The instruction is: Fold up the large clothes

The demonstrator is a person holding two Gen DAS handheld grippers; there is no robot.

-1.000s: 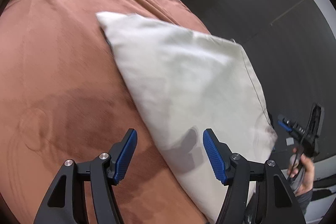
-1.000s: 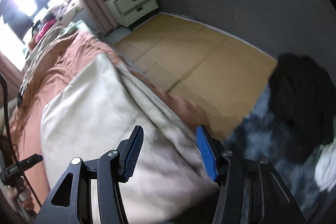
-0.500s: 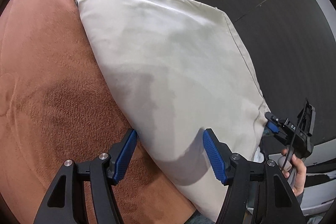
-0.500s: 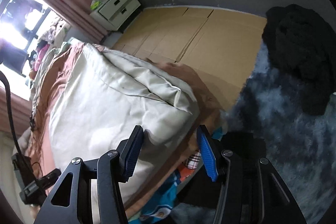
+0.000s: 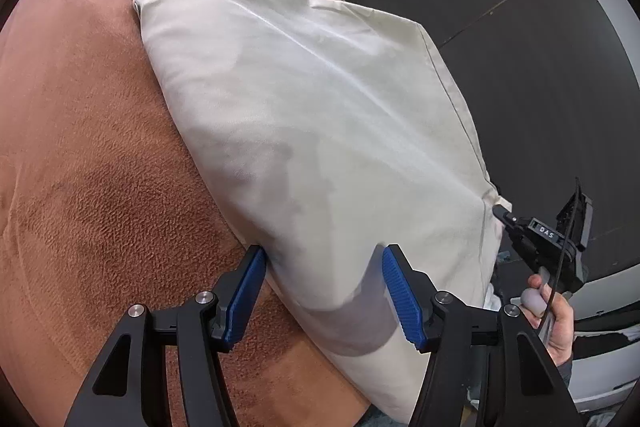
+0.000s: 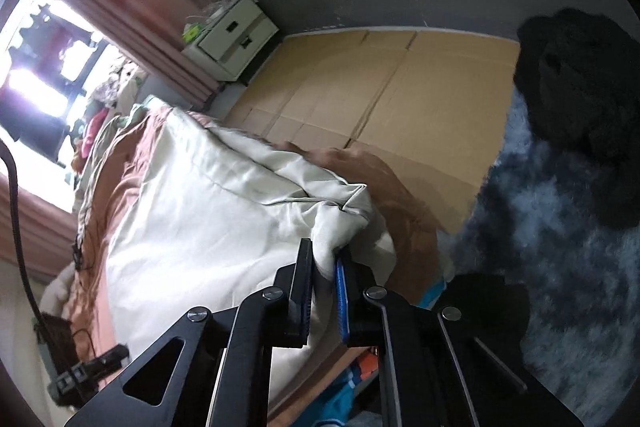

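Right gripper (image 6: 323, 269) has just clamped cream cloth (image 6: 192, 211) corner.

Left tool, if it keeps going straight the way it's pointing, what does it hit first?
Most likely the cream cloth: the left tool stands open astride its near edge on the brown blanket, so the fabric lies straight ahead. How close is unclear.

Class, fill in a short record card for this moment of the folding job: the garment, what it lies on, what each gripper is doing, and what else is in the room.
Garment: cream cloth, spread flat
Surface: brown blanket on a bed
Right gripper: jaws have just closed, pinching the cloth's near corner
Left gripper: open, pads either side of the cloth's edge, not pressing
Floor: cardboard sheets, grey shaggy rug
Other: white drawer unit, black garment
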